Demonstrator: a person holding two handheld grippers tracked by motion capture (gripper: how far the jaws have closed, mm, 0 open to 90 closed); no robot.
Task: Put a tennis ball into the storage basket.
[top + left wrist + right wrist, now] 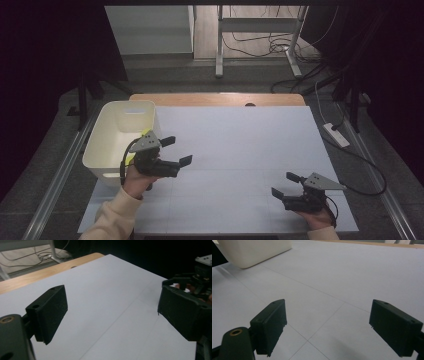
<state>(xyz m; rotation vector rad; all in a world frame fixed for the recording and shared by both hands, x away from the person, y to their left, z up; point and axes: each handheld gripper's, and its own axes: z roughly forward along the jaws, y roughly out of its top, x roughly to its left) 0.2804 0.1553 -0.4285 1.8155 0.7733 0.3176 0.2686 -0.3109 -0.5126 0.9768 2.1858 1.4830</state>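
Note:
My left gripper [177, 150] hangs over the left part of the white table sheet [240, 140], just right of a white plastic tub [127, 103]. Its jaws stand wide apart with nothing between them, and in the left gripper view [112, 307] only bare sheet lies between the two black pads. My right gripper [282, 184] rests low near the front right of the sheet, jaws pointing left, also open and empty [328, 317]. The left gripper view catches the right gripper [200, 272] farther off at its right edge.
The tub [254, 250] stands at the sheet's left edge, partly over it. A wooden table edge [215, 99] runs along the far side. A power strip [336, 135] and cables lie on the floor at the right. Metal rails flank the table.

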